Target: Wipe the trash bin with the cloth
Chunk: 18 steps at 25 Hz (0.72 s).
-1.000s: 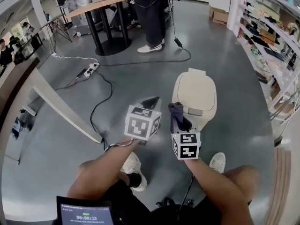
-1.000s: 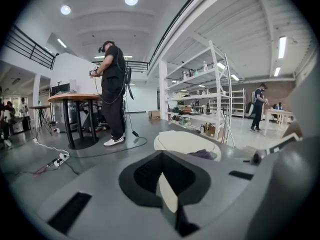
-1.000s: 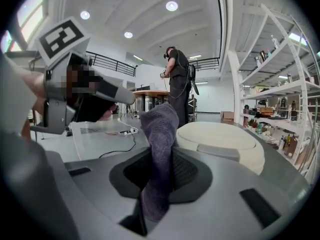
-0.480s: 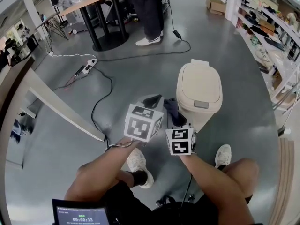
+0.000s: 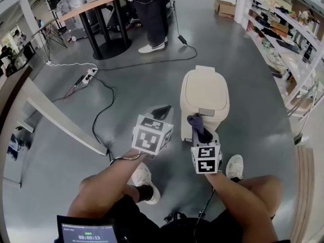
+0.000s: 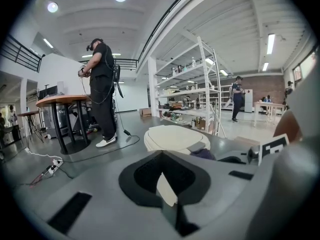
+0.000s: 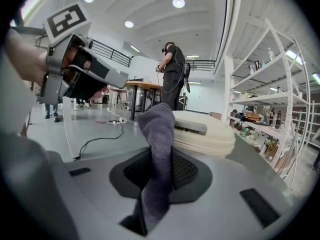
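The beige trash bin (image 5: 205,97) stands on the grey floor with its lid down. Against its near front edge my right gripper (image 5: 198,130) is shut on a dark purple-grey cloth (image 5: 196,124), which sticks up from the jaws. In the right gripper view the cloth (image 7: 159,149) hangs between the pads, with the bin's lid (image 7: 205,134) just behind it. To the left of the bin my left gripper (image 5: 162,110) is shut with nothing in it. The left gripper view shows the bin (image 6: 175,138) ahead and the cloth (image 6: 202,154) at its right.
A person (image 5: 152,14) stands by a round-legged table (image 5: 101,4) at the back. A power strip (image 5: 86,77) and black cables (image 5: 101,110) lie on the floor at left. Shelving (image 5: 288,39) runs along the right. A pale beam (image 5: 61,123) slants at left. My shoes (image 5: 142,178) are below.
My right gripper has carried the cloth from the bin's left side rightward to its front edge. The left gripper has hardly moved.
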Available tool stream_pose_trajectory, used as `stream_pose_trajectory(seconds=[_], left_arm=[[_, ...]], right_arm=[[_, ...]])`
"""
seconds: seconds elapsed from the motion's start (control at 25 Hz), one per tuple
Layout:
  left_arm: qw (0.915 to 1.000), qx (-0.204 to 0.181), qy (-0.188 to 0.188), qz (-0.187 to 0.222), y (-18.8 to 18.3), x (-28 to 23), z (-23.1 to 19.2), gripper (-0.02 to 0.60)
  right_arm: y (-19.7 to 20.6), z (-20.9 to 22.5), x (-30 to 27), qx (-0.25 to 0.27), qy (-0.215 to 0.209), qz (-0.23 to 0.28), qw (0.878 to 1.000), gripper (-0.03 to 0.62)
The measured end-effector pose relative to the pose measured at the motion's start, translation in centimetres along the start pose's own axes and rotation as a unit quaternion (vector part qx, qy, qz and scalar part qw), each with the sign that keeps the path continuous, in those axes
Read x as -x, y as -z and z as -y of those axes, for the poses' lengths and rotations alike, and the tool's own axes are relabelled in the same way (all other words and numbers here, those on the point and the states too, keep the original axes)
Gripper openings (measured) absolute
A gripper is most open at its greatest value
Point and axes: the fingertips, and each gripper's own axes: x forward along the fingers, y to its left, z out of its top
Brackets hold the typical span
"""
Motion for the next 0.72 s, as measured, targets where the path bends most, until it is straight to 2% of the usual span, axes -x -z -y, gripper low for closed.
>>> stream_pose_trajectory(seconds=[0.28,0.44,0.6,0.72], left_arm=[[0.9999,-0.009,-0.005,-0.008,0.1,-1.5,1.0,-0.002],[0.9999,-0.005,-0.001,-0.013,0.1,-2.3,1.5,-0.003],[0.9999,-0.005,0.001,-0.016,0.2,-2.4,1.4,-0.003],[0.9997,-0.01,0.004,-0.024,0.7,-2.6,1.2,-0.002]], right_arm=[[2.5,5.6,1.9,-0.004,0.042,-0.014,0.999,0.075],[4.1,9.5,3.0,-0.035,0.079,-0.021,0.996,0.075],[4.5,12.2,3.6,-0.031,0.109,-0.003,0.994,0.075],[4.8,11.9,4.1,-0.027,0.125,0.019,0.992,0.075]])
